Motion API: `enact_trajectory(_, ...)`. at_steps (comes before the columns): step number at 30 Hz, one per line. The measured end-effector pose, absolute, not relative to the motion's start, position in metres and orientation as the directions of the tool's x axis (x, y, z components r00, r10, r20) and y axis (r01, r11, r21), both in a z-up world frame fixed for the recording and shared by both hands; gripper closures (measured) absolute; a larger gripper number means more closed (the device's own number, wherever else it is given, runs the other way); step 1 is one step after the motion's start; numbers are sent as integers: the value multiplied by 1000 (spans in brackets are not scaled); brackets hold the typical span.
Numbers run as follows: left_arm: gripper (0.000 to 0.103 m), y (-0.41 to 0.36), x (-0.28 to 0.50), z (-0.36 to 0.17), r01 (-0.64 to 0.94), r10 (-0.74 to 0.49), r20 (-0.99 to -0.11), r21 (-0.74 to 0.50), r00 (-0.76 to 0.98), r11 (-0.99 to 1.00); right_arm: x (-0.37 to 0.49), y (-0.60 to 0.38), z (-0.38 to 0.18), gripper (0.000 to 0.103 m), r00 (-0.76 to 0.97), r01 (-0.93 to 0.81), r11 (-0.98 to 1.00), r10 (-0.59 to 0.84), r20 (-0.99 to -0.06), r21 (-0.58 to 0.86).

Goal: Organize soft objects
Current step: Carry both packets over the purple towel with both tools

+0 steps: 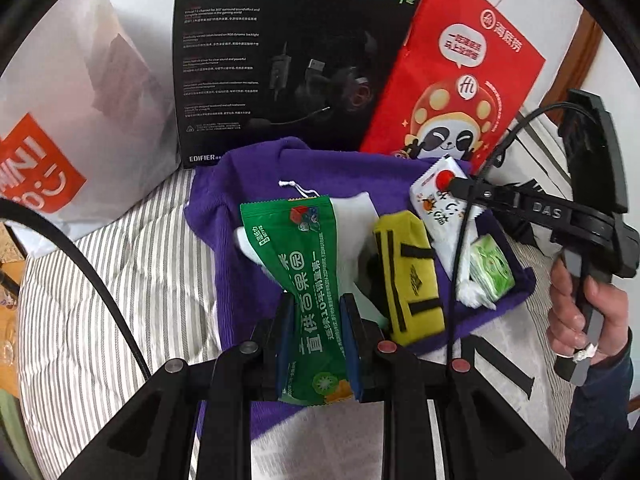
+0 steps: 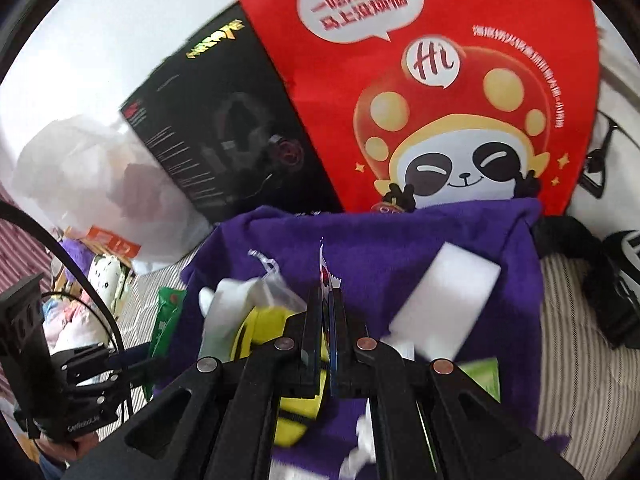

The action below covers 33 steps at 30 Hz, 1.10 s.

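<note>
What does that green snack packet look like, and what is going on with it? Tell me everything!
The green packet is a long, flat, shiny pouch that looks like plastic film, with white Chinese writing, a white zigzag-cut top edge and fruit pictures at its near end. The left gripper is shut on it, its blue pads squeezing the lower middle. It points away from the camera, above the purple cloth, its far end lying across a white soft thing. The yellow pouch is beside it.
</note>
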<state>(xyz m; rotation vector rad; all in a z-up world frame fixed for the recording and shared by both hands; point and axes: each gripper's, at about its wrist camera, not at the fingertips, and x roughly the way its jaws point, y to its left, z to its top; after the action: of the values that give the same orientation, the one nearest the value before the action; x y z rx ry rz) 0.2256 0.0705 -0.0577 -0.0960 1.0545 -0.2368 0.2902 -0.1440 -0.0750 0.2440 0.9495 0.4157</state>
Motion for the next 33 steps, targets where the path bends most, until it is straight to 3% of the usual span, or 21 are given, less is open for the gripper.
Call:
enact_trajectory(7, 81, 68, 246, -59, 166, -249, -847, -193, 470, 967, 323, -141, -101, 100, 484, -191, 906, 422, -766, 378)
enact_trajectory(16, 81, 53, 273, -61, 225, -278, -839, -192, 467, 955, 329, -155, -109, 92, 474, -169, 935, 356, -805, 313)
enact_trajectory(18, 81, 54, 280, -61, 221, -277, -840, -193, 466, 956, 327, -156, -107, 84, 476, -178, 942, 336, -813, 285)
enact_trajectory(20, 81, 56, 285, -63, 214, -267, -845, -187, 463, 959, 324, -157, -103, 69, 488, -186, 950, 311, -816, 251)
enact_trajectory(22, 81, 61, 287, -65, 200, -254, -849, -179, 463, 963, 319, -159, -97, 63, 505, -192, 956, 289, -813, 220)
enact_trajectory(33, 79, 63, 308, -101, 168, -187, -897, -129, 400, 977, 282, -171, -70, 57, 549, -213, 953, 299, -780, 216)
